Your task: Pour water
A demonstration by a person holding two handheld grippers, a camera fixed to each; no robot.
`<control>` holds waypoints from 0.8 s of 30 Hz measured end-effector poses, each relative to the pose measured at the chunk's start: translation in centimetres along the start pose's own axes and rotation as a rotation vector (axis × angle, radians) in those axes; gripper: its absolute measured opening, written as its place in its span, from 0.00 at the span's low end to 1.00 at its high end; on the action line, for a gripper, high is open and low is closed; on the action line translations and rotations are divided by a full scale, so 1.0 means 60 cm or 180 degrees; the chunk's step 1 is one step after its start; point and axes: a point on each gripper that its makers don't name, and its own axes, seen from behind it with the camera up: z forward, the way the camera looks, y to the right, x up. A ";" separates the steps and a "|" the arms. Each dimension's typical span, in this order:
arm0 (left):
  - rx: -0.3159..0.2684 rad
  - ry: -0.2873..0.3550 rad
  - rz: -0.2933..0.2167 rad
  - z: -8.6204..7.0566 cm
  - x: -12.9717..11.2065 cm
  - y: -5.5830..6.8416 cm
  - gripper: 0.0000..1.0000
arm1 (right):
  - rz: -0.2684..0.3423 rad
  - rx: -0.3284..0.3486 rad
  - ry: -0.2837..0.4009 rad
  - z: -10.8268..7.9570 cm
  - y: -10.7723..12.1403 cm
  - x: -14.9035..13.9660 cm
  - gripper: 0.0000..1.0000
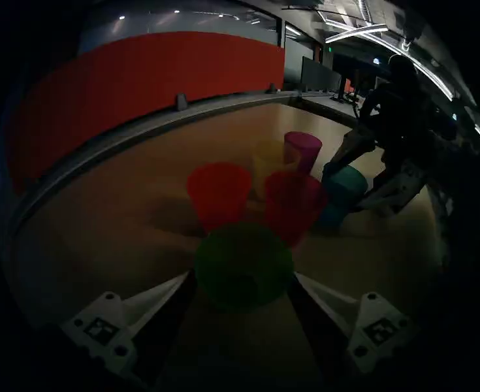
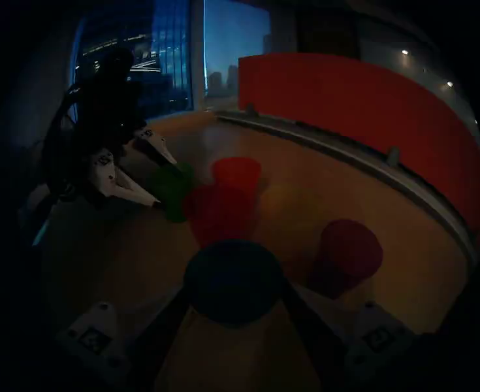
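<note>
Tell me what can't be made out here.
- Left gripper view: water in green cup, too dark to tell.
- Right gripper view: water in teal cup, too dark.
- Right gripper view: yellow cup, a faint blur in gloom.
- Left gripper view: person, a dark silhouette.

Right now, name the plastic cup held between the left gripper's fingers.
The green translucent plastic cup: both fingers press its sides. The teal plastic cup sits in the right gripper instead.
</note>
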 end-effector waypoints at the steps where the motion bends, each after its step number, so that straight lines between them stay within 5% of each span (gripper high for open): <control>1: -0.0002 0.0001 -0.0014 0.000 0.001 0.000 0.92 | -0.0003 0.0002 0.0003 0.000 -0.001 0.000 0.96; 4: -0.0005 0.0012 -0.0043 0.001 0.003 0.001 0.84 | -0.0015 0.0005 0.0008 -0.001 -0.002 0.001 0.96; 12: -0.0021 0.0064 -0.0019 -0.006 0.008 0.007 0.84 | -0.0036 -0.0032 0.0005 -0.004 -0.003 -0.002 0.96; 24: 0.0042 0.0327 -0.0016 -0.049 0.047 0.021 0.83 | -0.0060 -0.0119 0.0108 -0.034 -0.004 0.018 0.96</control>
